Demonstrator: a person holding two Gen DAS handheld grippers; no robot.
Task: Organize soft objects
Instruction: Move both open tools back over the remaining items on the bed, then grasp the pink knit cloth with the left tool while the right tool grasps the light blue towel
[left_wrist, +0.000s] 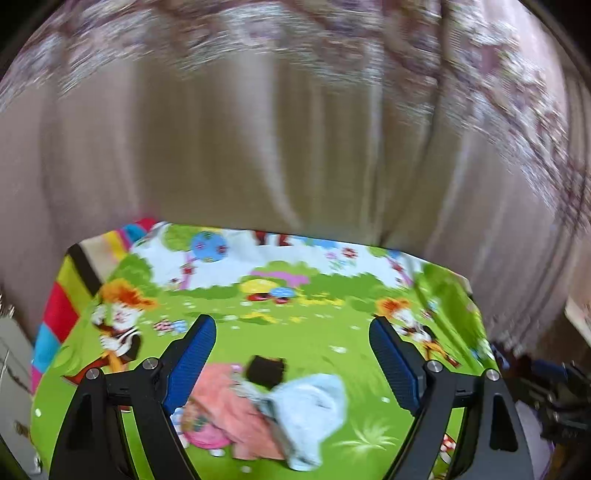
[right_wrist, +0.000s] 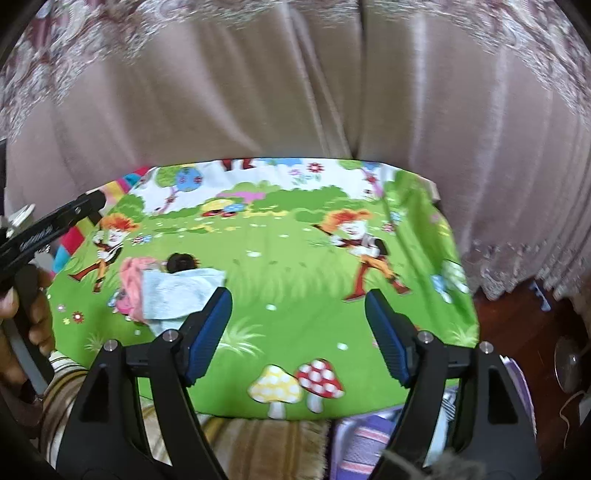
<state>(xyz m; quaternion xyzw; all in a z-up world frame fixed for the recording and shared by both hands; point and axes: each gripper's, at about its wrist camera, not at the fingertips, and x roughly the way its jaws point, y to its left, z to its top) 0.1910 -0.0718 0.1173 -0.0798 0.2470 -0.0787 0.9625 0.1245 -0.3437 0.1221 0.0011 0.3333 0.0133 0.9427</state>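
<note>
Both grippers wide, empty: drop left gripper (left_wrist: 291, 365) so its fingers straddle the blue cloth (left_wrist: 310, 413), pinch one layer off the pink cloth (left_wrist: 229, 402); right gripper (right_wrist: 299, 325) idle.

Count: 1 pink cloth (left_wrist: 225, 406), 1 light-blue cloth (left_wrist: 306, 417), 1 black item (left_wrist: 266, 369), lower centre; 1 cartoon-print sheet (left_wrist: 314, 332); 2 grippers.

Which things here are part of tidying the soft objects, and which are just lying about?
Part of the job:
- folded light blue cloth
- pink cloth
- small dark brown soft item

Just lying about:
- green cartoon-print table cover
- beige pleated curtain
- striped fabrics below the table
</note>
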